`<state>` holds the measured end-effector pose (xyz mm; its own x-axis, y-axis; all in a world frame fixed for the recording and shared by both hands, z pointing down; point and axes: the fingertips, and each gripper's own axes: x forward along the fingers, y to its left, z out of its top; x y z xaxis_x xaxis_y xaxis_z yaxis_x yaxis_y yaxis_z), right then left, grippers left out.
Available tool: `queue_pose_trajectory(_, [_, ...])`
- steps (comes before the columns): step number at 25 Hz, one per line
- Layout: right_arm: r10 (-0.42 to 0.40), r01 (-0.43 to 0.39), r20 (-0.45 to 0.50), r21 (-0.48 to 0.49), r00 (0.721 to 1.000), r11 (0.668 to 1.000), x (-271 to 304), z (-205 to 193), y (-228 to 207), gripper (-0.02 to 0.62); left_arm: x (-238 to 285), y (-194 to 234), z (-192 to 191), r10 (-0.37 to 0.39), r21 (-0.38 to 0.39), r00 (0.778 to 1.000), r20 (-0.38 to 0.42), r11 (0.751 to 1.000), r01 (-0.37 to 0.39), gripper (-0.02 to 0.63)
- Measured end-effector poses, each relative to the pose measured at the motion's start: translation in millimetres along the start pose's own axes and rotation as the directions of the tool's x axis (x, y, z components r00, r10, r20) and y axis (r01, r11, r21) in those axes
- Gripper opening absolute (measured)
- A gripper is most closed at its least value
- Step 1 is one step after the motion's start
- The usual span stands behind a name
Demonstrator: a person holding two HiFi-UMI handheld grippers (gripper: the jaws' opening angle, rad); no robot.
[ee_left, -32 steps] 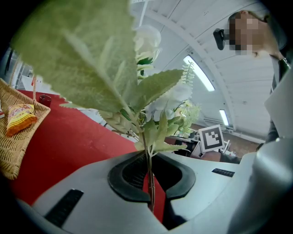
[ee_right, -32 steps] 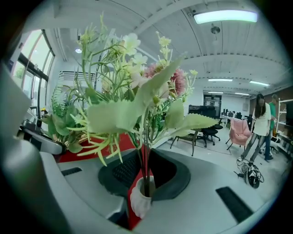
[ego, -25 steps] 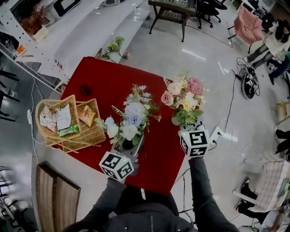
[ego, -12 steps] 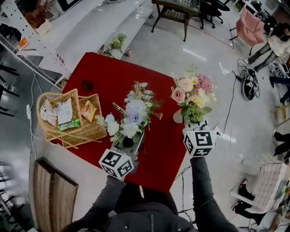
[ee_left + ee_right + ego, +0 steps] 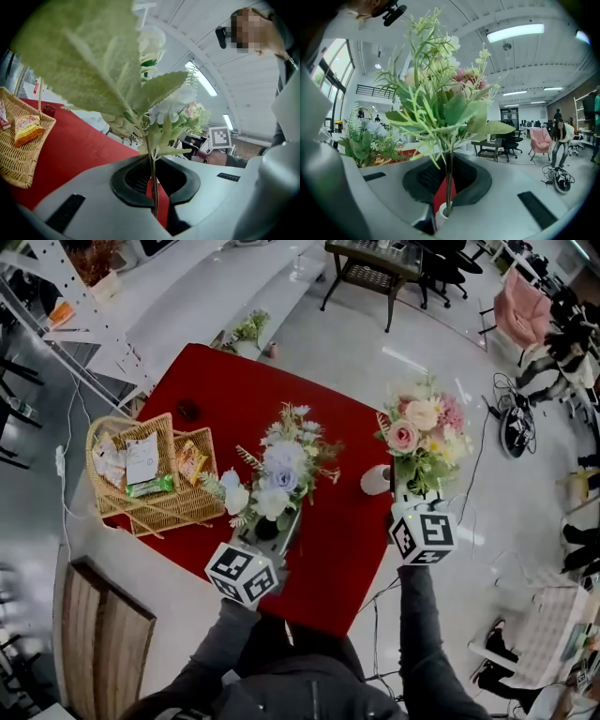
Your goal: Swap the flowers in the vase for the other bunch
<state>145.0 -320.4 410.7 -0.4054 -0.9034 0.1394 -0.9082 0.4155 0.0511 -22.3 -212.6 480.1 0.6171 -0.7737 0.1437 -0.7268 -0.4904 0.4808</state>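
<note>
My L gripper (image 5: pixel 154 187) is clamped tight on the stems of the white-blue bunch (image 5: pixel 277 474), over the near edge of the red table (image 5: pixel 216 390). My R gripper (image 5: pixel 447 197) pinches the pink bunch (image 5: pixel 422 432), jaws just squeezing in on its stems. Beyond, the white vase (image 5: pixel 375 480) stands at the table's right edge, just left of that bunch.

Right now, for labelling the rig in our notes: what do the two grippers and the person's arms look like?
Both the left gripper and right gripper have pale grey moulded shells with black ribbed jaw pads. Each carries a white cube printed with black square markers. Sleeves are dark grey.
</note>
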Motion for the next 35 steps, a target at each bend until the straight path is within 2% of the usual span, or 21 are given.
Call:
queue_pose_trajectory(7, [0.003,-0.004,0.051,0.027,0.999,1.0,-8,19,-4,0.023,1,-8,7,-0.014,0.0,1.0,0.017,1.0,0.014,0.025])
queue_pose_trajectory(17, [0.004,-0.005,0.104,0.006,0.995,1.0,-15,45,-5,0.022,1,-22,12,-0.045,0.023,0.999,0.018,0.999,0.045,0.025])
queue_pose_trajectory(24, [0.001,0.001,0.169,-0.011,0.986,1.0,-30,81,-6,0.021,-3,-30,15,-0.054,0.042,0.998,0.014,0.998,0.054,0.025])
queue_pose_trajectory(29, [-0.002,0.001,0.211,0.007,0.978,1.0,-49,100,-10,0.021,-2,-38,20,-0.057,0.066,0.998,0.02,0.996,0.056,0.025])
queue_pose_trajectory(35, [-0.026,0.006,0.214,0.093,0.976,0.996,-79,89,-10,0.021,-2,-47,23,-0.076,0.078,0.997,0.023,0.994,0.073,0.025])
